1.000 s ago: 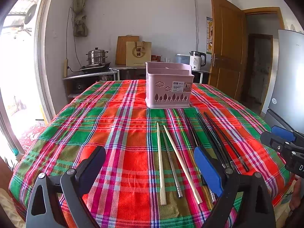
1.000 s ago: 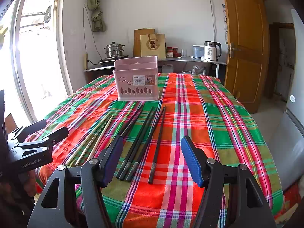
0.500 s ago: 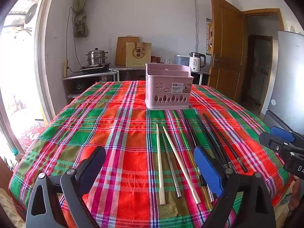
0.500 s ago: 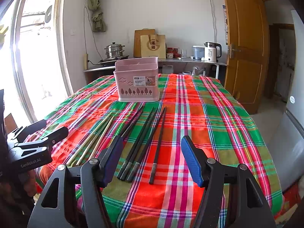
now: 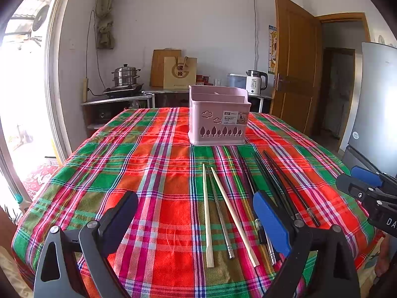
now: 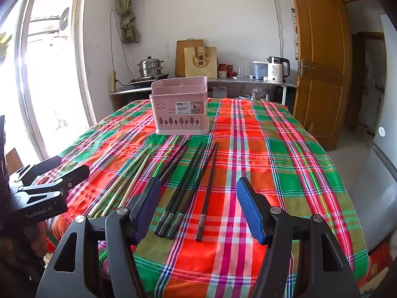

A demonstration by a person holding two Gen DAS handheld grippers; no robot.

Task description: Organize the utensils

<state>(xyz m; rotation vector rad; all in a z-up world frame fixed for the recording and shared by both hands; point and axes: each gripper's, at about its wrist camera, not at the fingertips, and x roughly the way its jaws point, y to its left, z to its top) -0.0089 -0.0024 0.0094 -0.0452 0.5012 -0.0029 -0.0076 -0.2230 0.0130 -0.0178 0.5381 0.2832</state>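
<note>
Lying w/ chopsticks (image 6: 188,186) below open right gripper (image 6: 198,208), untouched.

One pink basket (image 5: 218,121), two wooden chopsticks (image 5: 207,213), four black chopsticks (image 6: 184,191)

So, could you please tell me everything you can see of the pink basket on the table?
The pink basket looks like plastic: a box with rounded corners, cloud and tree cut-outs on its front and a label reading BASKET. Inner walls split it into compartments, and nothing shows above its rim. It stands upright on the checked tablecloth, just beyond the far tips of the chopsticks, with nothing else touching it.
</note>
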